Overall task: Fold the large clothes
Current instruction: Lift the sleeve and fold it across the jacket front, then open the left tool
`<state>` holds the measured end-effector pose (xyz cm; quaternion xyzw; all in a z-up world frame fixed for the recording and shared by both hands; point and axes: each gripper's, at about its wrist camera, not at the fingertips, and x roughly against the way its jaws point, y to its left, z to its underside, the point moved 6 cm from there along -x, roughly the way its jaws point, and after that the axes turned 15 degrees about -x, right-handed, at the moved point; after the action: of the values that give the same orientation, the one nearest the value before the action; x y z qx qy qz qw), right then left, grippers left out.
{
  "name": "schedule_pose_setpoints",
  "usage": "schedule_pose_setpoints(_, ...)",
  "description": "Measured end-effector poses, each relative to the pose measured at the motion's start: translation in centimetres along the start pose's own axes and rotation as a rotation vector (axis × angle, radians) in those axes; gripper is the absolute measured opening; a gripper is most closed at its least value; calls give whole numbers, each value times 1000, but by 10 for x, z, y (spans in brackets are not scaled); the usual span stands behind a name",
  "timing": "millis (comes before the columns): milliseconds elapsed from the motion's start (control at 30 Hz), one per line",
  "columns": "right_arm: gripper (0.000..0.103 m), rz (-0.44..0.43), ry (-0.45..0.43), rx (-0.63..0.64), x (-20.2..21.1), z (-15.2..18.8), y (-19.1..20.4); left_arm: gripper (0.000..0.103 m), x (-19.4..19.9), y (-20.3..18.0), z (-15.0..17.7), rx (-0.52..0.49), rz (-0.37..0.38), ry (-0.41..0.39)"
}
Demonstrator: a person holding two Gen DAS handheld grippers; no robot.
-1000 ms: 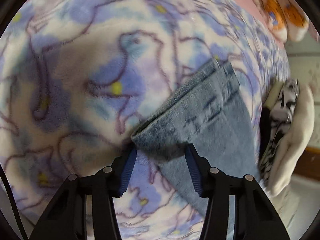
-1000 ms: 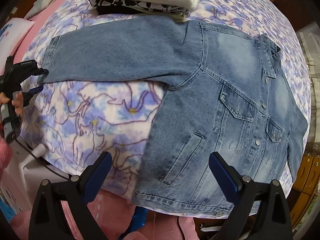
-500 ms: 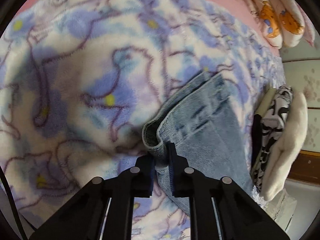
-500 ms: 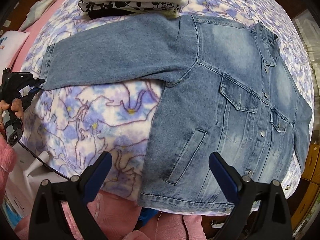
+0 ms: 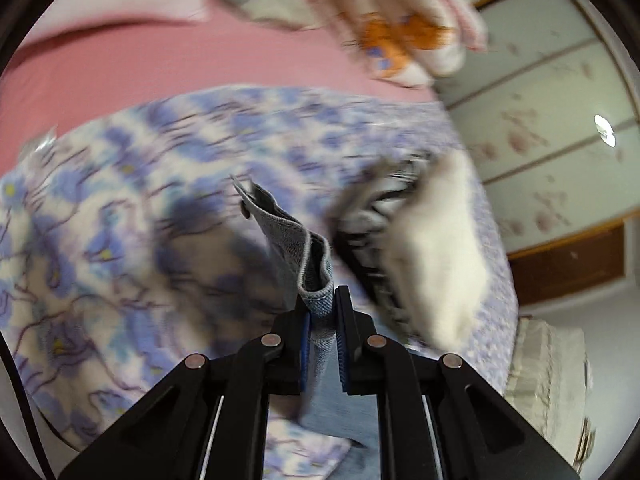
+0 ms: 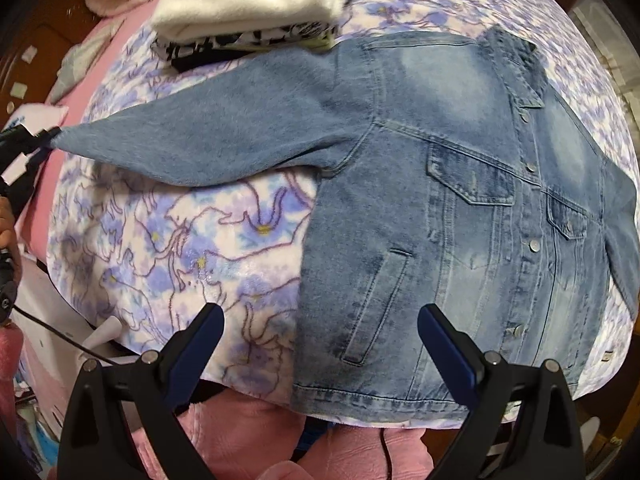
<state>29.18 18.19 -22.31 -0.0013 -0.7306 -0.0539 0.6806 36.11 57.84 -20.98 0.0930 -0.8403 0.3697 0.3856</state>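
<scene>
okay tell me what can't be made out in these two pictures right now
- Folded clothes stack, left wrist view: motion blur smears its pattern.
- Denim jacket, right wrist view: far sleeve runs off the bed's right edge.
- Sleeve cuff: its pinched part is hidden between the left tool fingers.

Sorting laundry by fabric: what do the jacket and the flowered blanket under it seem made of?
Jacket: washed blue denim, seemingly cotton; faded patches, topstitched seams and metal snap buttons show. Flowered blanket: looks like plush fleece, probably synthetic, with a soft fuzzy nap and slight sheen.
</scene>
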Motion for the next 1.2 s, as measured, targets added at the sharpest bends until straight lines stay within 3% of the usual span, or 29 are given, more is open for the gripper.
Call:
schedule_pose_setpoints(300,98,-83,-67,-25,23,-14,-64,8,52,-152,33,-246,85,-63)
schedule_pose_setpoints(500,98,-114,-120,-46,48,-35,-131,8,68,-275,89,-384,148,-60)
schedule_pose_setpoints(700,98,-143,-172,-101,65,-56,-208,8,57,-395,159,-544,258,-22)
schedule_pose_setpoints(767,98,-157,-186,-120,67,-61,-233,8,43,-435,190,-590,294,18)
schedule_pose_setpoints(933,98,-167,-218,-185,65,-69,-294,8,-10,-493,260,-667,338,137)
schedule_pose_setpoints(1200,98,-157,-168,-361,35,-66,-380,9,-113,-506,386,-768,214,455)
